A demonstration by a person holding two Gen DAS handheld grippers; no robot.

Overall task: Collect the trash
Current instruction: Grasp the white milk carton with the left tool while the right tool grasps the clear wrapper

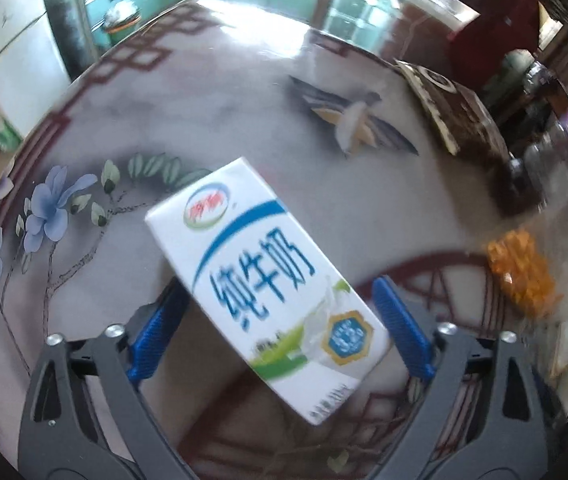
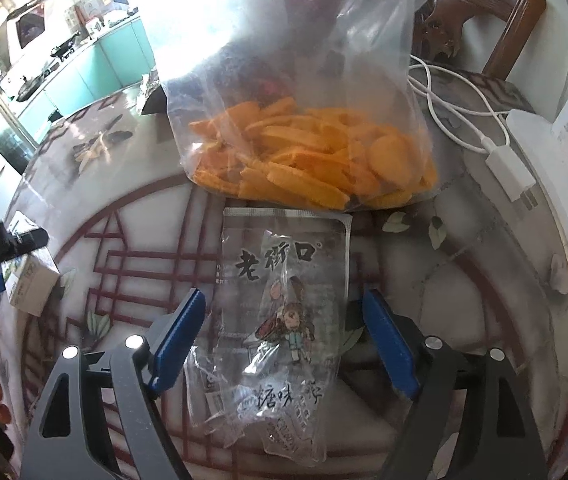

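The milk carton lies at the centre of the left wrist view, white with blue lettering and a green band, slanting from the upper left down to the lower right on the worktop. The left gripper hangs over it with its jaws spread: one blue pad sits just beside the carton's left edge and the other stands clear of its right edge, so nothing is clamped. The picture is blurred, so contact on the left side cannot be told.

In the right wrist view an empty snack wrapper, clear with black characters and a cartoon figure, lies flat at the centre and lower middle of the frame. The right gripper straddles it, jaws released, with the blue pads standing apart from the wrapper's edges on both sides. Just above the wrapper, touching its top edge, sits a clear plastic bag of orange chips.

At the left edge of that view the carton shows again, under the other gripper. A white charger and cable lie at the upper right, beside a wooden chair. The worktop carries a painted pattern of red lattice, blue flowers and a bird.
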